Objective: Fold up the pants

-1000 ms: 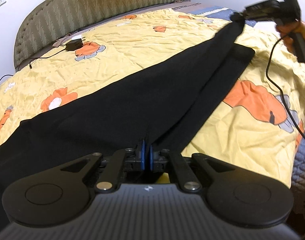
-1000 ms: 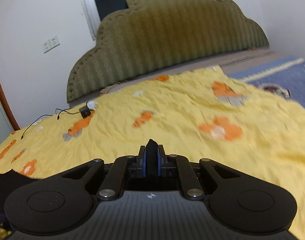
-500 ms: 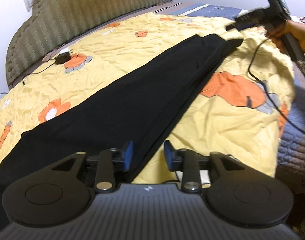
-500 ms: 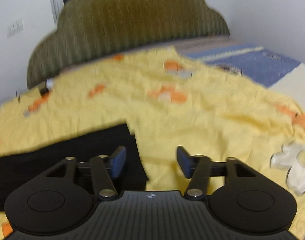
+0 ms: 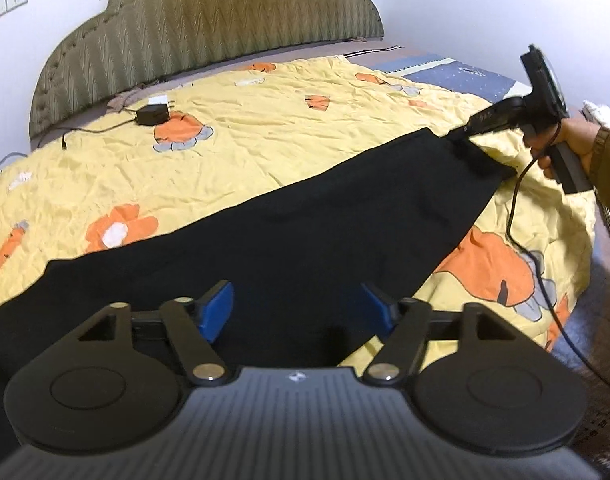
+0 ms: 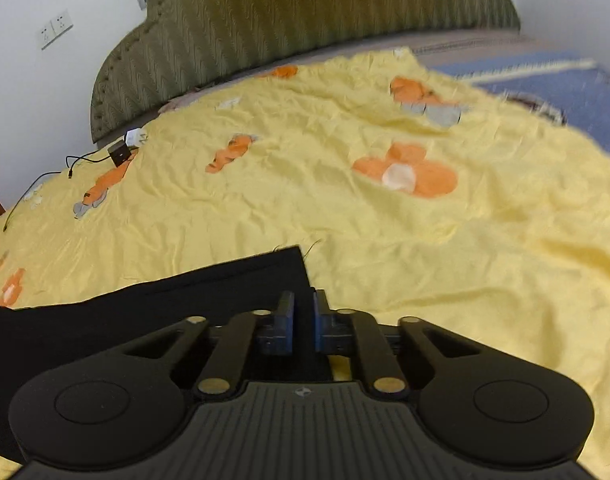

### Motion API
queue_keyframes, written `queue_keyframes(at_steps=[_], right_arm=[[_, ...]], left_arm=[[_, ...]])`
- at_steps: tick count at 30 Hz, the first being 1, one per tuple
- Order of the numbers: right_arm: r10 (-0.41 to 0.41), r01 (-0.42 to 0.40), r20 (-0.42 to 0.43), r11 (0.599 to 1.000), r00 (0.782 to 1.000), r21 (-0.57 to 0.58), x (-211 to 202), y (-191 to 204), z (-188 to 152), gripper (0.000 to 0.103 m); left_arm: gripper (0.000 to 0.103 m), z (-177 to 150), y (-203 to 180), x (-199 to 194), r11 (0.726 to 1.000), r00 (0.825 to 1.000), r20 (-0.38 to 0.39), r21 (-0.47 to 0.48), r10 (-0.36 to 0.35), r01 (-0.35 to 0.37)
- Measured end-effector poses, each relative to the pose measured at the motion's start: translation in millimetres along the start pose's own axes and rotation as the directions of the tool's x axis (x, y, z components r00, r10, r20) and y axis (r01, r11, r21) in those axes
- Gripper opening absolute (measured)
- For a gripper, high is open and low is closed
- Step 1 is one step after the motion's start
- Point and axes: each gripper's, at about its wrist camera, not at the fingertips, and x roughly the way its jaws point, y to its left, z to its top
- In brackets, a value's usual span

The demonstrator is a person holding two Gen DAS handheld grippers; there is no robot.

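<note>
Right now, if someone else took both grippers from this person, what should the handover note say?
Left gripper: open, hovering over the waist end of the black pants, holding nothing.
Right gripper: nearly shut at the hem corner; a firm pinch on fabric cannot be confirmed.
Pants lie stretched flat across the yellow bedspread, one leg apparently on the other.
Done: lengthwise fold, it seems.
Left: grip both ends, fold hem toward waist, smooth.

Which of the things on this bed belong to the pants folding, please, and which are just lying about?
Part of the job:
black pants, spread along the bed
left gripper, jaws open over the pants
right gripper, jaws nearly closed at the pants' cuff end

Lying about:
black power adapter with its cord
yellow bedspread
green headboard
</note>
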Motion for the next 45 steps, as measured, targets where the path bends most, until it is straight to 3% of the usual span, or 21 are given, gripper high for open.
queue_keyframes(at_steps=[4,7,11,13,17,20,21,22,24,26,33,35,41,42,45], right_arm=[[-0.029,0.036,0.104,0.997,0.994,-0.067,-26,6,5,0.004],[0.043,-0.032,0.203,0.998,0.978,-0.057,-39,6,21,0.004],[0.073,-0.068,0.12,0.997,0.99,-0.042,-22,6,32,0.008],[0.022,-0.019,0.06,0.998,0.998,-0.062,-12,8,25,0.009],[0.005,-0.005,-0.03,1.0,1.0,-0.024,6,1,11,0.015],[0.004,-0.004,-0.053,1.0,0.999,0.002,15,-3,4,0.02],[0.012,-0.013,-0.039,1.0,0.999,-0.009,15,-3,2,0.02],[0.023,-0.024,-0.029,0.999,0.999,-0.027,13,-1,2,0.011],[0.039,-0.039,-0.014,0.998,0.999,-0.053,9,2,2,0.004],[0.064,-0.063,0.011,0.995,0.998,-0.076,1,6,2,0.003],[0.033,-0.017,0.135,0.993,0.99,-0.113,-14,14,23,0.002],[0.006,0.01,0.14,0.993,0.99,-0.115,-4,16,28,0.002],[-0.163,0.165,0.043,0.984,0.986,-0.069,35,13,15,0.006],[-0.205,0.211,0.084,0.976,0.975,-0.062,29,13,13,0.008],[-0.354,0.367,0.214,0.93,0.91,-0.02,3,27,11,0.025]], left_arm=[[0.072,-1,-4,4,0.999,0.999,0.003,0.033,0.042,-0.042],[0.074,1,3,7,0.997,0.997,0.014,0.005,0.079,-0.08],[0.076,2,21,6,0.992,0.994,-0.012,-0.057,0.108,-0.108],[0.082,0,29,3,0.99,0.993,-0.013,-0.072,0.118,-0.119],[0.083,0,31,4,0.988,0.99,-0.025,-0.063,0.136,-0.137],[0.083,2,24,5,0.99,0.991,-0.018,-0.045,0.13,-0.13],[0.084,3,21,6,0.992,0.992,-0.016,-0.036,0.123,-0.124],[0.085,3,18,8,0.992,0.993,-0.015,-0.028,0.121,-0.121],[0.086,6,12,13,0.992,0.992,-0.019,-0.009,0.127,-0.127],[0.086,10,6,19,0.99,0.99,-0.024,0.016,0.14,-0.14],[0.088,32,11,34,0.978,0.979,0.003,0.024,0.206,-0.206],[0.088,36,18,39,0.971,0.971,0.001,0.012,0.238,-0.238],[0.089,32,49,50,0.944,0.943,-0.041,0.014,0.331,-0.331],[0.089,30,58,48,0.936,0.935,-0.048,0.009,0.351,-0.351],[0.091,22,86,37,0.925,0.924,-0.058,-0.022,0.377,-0.379]])
